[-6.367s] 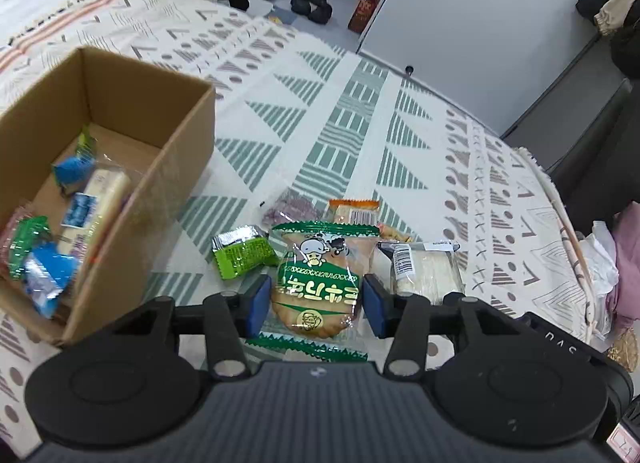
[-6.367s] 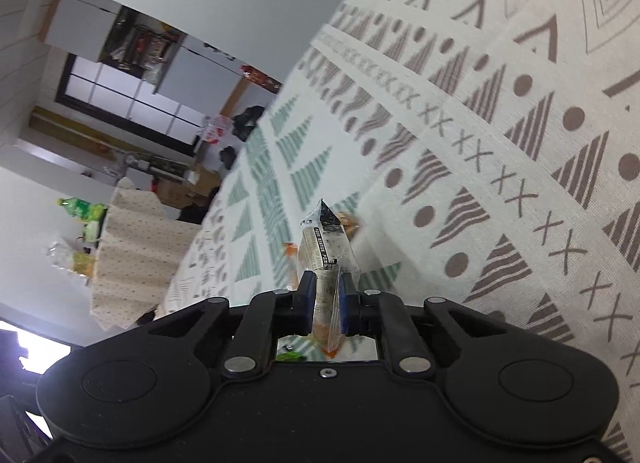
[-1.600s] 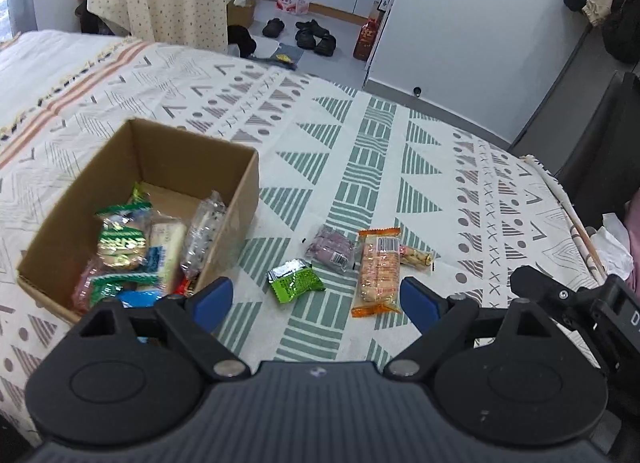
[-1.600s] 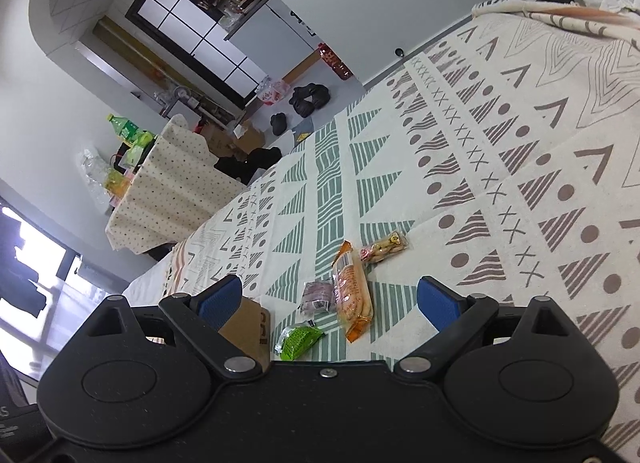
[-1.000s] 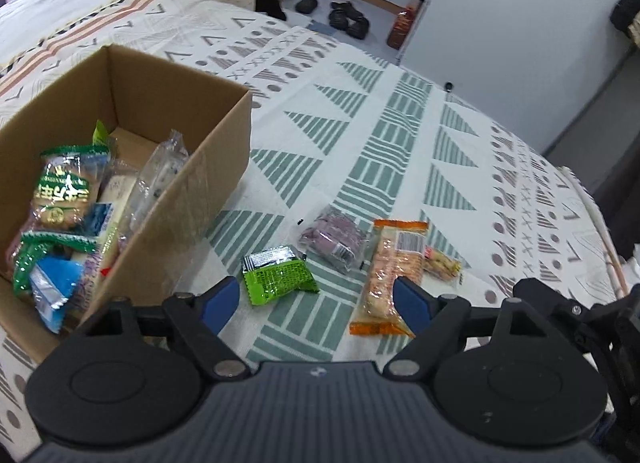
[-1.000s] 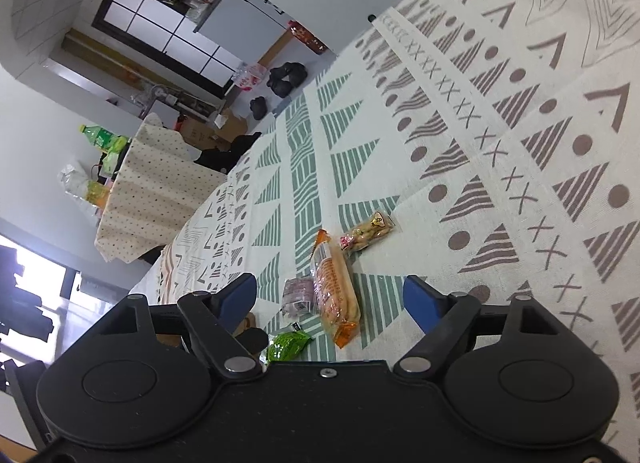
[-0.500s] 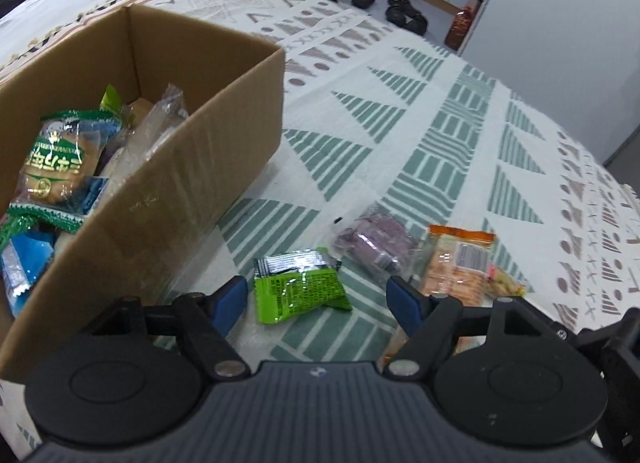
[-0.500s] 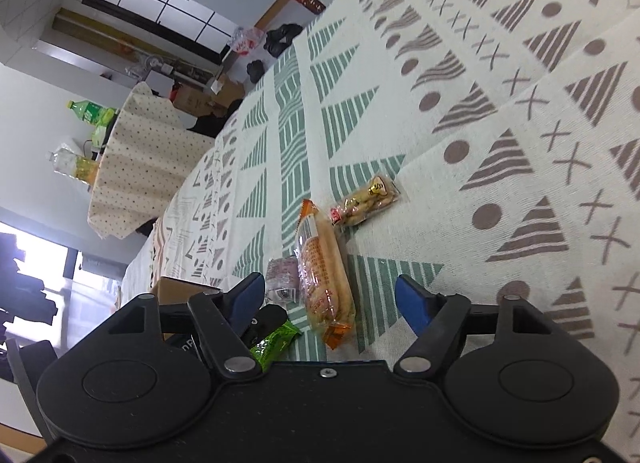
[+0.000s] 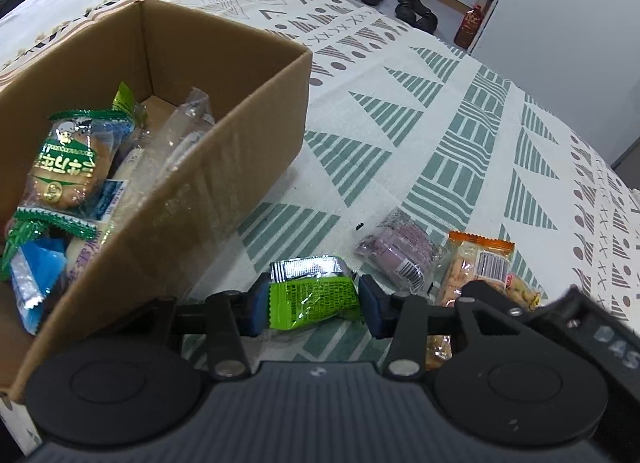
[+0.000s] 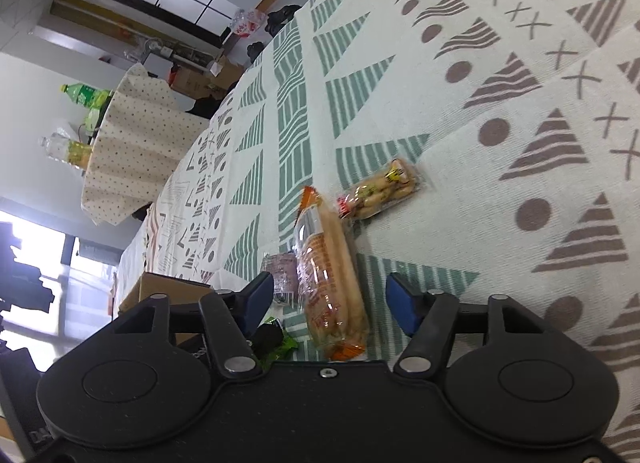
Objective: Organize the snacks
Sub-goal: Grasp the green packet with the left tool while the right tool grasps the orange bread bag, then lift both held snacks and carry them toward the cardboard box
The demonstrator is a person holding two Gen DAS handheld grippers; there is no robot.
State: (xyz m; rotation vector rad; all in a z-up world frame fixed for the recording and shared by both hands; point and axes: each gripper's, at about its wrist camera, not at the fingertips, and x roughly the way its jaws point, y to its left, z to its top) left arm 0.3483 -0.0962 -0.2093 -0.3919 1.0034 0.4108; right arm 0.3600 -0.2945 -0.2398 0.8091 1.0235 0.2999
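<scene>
Left jaws (blue-padded) astride green packet (image 9: pixel 312 297)

Out ahead of my left gripper the patterned cloth (image 9: pixel 420 75) runs to a grey floor (image 9: pixel 432 3) with dark shoes (image 9: pixel 414 13) lying by a white wall panel (image 9: pixel 568 23). Up and left of my right gripper there's a round table (image 10: pixel 132 143) under a dotted cream cover, bottles (image 10: pixel 82 97) on top. Bright window (image 10: pixel 28 255) at the far left.
</scene>
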